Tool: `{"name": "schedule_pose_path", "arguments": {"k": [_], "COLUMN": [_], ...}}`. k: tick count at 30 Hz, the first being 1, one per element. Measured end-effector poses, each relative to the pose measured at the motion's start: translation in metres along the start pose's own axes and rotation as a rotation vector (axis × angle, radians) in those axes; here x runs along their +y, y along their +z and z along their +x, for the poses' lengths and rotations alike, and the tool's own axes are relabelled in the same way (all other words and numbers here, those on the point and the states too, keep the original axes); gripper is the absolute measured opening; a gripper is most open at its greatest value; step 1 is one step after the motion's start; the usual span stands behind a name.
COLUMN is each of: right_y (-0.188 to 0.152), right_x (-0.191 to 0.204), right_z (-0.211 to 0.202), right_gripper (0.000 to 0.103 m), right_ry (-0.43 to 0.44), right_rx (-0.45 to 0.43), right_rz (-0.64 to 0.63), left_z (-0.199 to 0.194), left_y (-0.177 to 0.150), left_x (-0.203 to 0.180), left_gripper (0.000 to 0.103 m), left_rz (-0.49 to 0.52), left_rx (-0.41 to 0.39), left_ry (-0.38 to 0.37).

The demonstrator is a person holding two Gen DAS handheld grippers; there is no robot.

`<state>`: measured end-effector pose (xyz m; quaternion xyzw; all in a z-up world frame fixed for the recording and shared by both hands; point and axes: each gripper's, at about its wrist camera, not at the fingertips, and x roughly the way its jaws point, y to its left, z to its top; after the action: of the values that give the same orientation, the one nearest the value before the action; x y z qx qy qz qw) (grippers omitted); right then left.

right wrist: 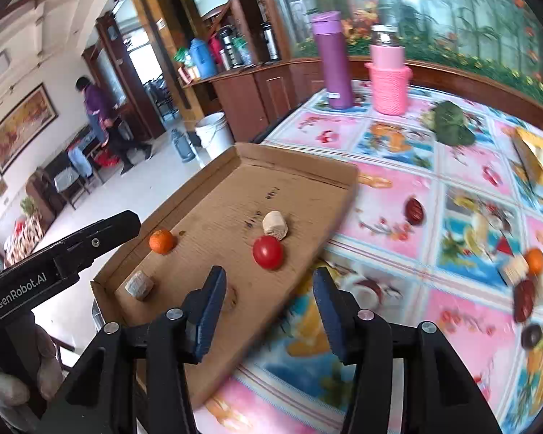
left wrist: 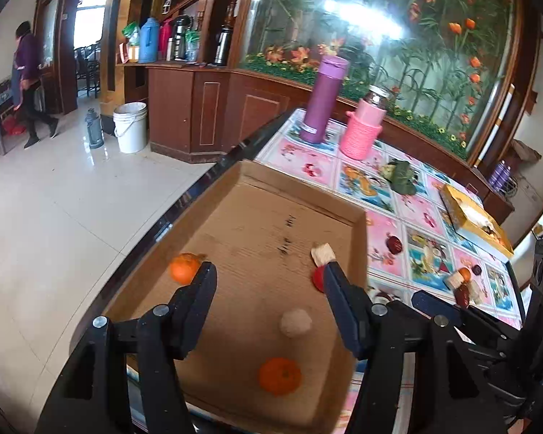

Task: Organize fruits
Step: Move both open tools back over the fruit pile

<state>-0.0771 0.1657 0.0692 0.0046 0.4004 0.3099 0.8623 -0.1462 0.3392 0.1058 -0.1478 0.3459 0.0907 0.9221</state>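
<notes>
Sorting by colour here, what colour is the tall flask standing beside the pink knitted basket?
Purple, with a lighter lilac lid. The flask shows best in the right wrist view.

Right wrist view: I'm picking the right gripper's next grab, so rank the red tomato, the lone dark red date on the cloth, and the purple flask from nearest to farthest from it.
From the right gripper:
1. Red tomato, in the cardboard tray, just ahead of the open jaws.
2. Dark red date, on the tablecloth, ahead and to the right.
3. Purple flask, upright at the table's far edge.
</notes>
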Motion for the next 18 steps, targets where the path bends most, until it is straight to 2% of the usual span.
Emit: {"name": "schedule_pose_path", "arguments": {"k": [8,11,18], "right_y": [-0.031,-0.043,-0.066], "right_x": [-0.052,-0.072,-0.1], "right_z": [-0.053,-0.068,-0.098], "right_gripper": [0.063,0.063,0.067], "right_ry": [-0.036,-0.062,-0.163], "right_rx": [-0.076,-0.098,-0.144], "right_rz": [0.138,0.193,0.244], "left_z": [-0.007,-0.013,-0.016], "left_y": [-0.02,-0.029,-0.049], "left_x": [-0.061,-0.083,-0.13], "left_gripper": [0.062,0.068,0.069], "left_rz": [0.127,0.192,0.353], "left_rx": [0.0,-0.029,-0.084], "left_ry": [-0.007,0.017,0.084]}}
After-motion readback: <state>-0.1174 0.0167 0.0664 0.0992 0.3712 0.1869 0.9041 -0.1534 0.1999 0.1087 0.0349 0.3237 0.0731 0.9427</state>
